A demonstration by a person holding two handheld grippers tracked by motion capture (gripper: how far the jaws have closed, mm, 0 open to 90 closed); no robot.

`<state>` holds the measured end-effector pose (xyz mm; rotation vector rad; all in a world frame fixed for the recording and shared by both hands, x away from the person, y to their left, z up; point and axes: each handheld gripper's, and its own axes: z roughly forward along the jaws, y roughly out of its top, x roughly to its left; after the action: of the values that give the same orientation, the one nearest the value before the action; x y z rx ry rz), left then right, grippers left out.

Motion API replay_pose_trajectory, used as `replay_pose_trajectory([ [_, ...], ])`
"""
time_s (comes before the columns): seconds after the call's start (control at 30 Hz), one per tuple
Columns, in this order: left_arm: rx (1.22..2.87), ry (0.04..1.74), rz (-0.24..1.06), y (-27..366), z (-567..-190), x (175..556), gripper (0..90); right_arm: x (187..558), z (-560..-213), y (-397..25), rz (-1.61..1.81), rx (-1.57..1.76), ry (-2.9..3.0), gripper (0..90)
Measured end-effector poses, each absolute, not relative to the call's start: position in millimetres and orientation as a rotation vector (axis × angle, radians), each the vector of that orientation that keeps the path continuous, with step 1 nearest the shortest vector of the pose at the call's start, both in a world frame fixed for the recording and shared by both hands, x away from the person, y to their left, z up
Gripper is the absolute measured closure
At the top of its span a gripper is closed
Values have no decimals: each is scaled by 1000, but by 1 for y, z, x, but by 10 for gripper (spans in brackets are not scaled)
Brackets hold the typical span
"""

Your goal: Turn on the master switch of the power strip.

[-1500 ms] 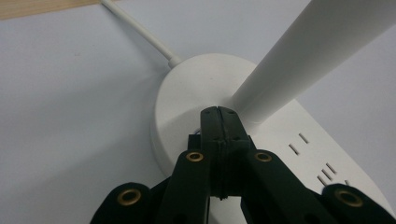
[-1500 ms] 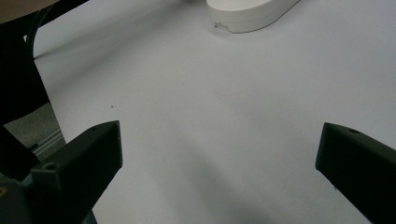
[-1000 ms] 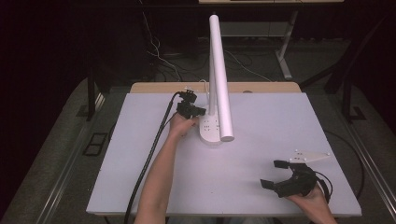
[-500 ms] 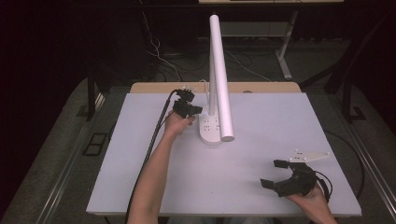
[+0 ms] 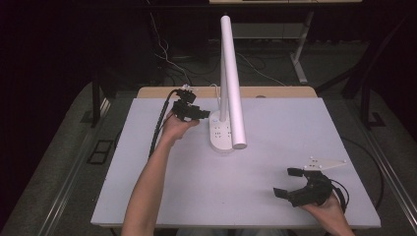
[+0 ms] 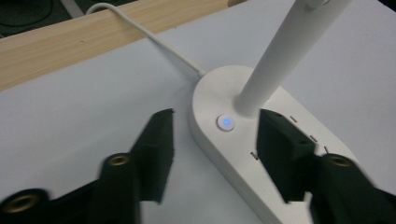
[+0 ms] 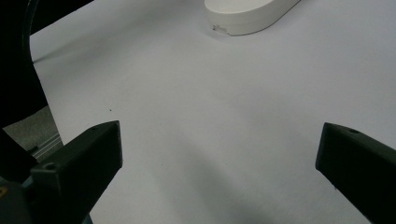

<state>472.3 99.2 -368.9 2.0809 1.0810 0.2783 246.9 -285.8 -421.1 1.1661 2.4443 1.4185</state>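
While you look down from the high view, your left forearm runs from the near edge of the worktop (image 5: 147,196) up toward its far edge, and your left hand (image 5: 176,128) holds the left gripper (image 5: 204,116) level, jaws pointing right at the lamp base (image 5: 220,133). The lamp (image 5: 232,78) stands at the middle of the far half of the worktop, its white head slanting out over the base. Your right hand (image 5: 327,209) rests at the near right corner, with the right gripper (image 5: 286,182) pointing left, jaws spread wide and well apart from the lamp. Compared with one second ago, the left gripper sits marginally nearer the base; the right gripper has not moved.

From the left gripper view, the left gripper (image 6: 215,144) has its jaws apart, straddling the rounded end of the base (image 6: 210,100). The lit blue button (image 6: 226,122) lies between them, beside the stem (image 6: 280,56). A white cord (image 6: 154,35) leaves the base toward the wooden far edge (image 6: 70,37).

From the right gripper view, the right gripper (image 7: 219,154) has its jaws wide apart over bare worktop (image 7: 210,116), with the base (image 7: 247,14) well beyond.
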Motion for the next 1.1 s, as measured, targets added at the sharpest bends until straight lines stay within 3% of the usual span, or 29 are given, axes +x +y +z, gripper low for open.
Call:
replay_pose_trajectory([
  [0.33,2086,1042,215,126,-359,460,0,247,-421,-285,1417,1172,2448,0],
  [1.1,1894,1090,224,169,-350,410,0,245,-421,-286,1415,1176,2441,0],
])
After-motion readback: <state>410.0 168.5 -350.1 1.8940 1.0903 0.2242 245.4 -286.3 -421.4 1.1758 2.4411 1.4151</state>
